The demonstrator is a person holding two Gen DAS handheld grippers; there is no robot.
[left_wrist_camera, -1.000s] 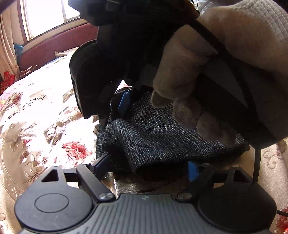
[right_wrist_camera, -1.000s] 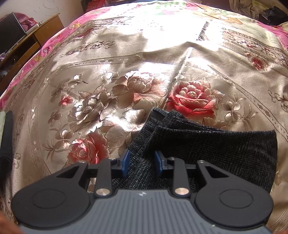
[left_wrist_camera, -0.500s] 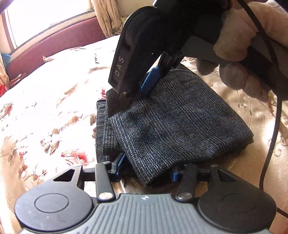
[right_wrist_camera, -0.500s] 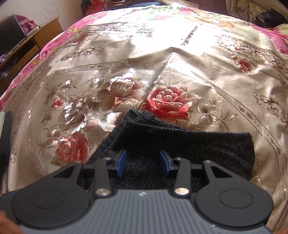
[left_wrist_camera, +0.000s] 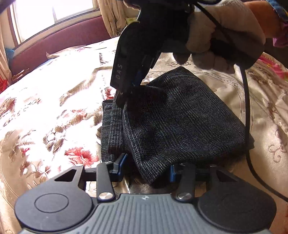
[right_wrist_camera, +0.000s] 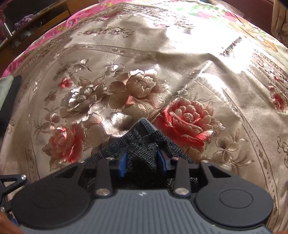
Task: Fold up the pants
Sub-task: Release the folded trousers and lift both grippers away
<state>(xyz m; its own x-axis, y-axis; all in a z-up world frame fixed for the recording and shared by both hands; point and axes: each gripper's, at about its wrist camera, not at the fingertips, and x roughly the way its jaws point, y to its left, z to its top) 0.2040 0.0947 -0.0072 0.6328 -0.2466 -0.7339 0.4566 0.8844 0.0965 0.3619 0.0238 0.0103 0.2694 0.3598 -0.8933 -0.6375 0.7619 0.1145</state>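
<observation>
The dark grey woven pants (left_wrist_camera: 180, 118) lie folded in a thick bundle on the floral bedspread (left_wrist_camera: 45, 111). My left gripper (left_wrist_camera: 145, 170) is open, its blue pads either side of the bundle's near corner. In the left wrist view the right gripper (left_wrist_camera: 134, 84), held by a gloved hand (left_wrist_camera: 223, 28), stands over the far left corner of the bundle. In the right wrist view my right gripper (right_wrist_camera: 142, 162) has its blue pads around a raised bunch of the pants' fabric (right_wrist_camera: 144, 142), lifted off the bedspread (right_wrist_camera: 144, 81).
A maroon headboard (left_wrist_camera: 59, 43) and a bright window (left_wrist_camera: 54, 12) stand behind the bed. A black cable (left_wrist_camera: 247, 111) hangs from the right gripper across the bundle's right edge. A wooden cabinet (right_wrist_camera: 36, 19) stands beyond the bed's far left edge.
The right gripper closed in on the far corner of the bundle and lifted a bunch of fabric. The left gripper stayed at the near corner, jaws open.
</observation>
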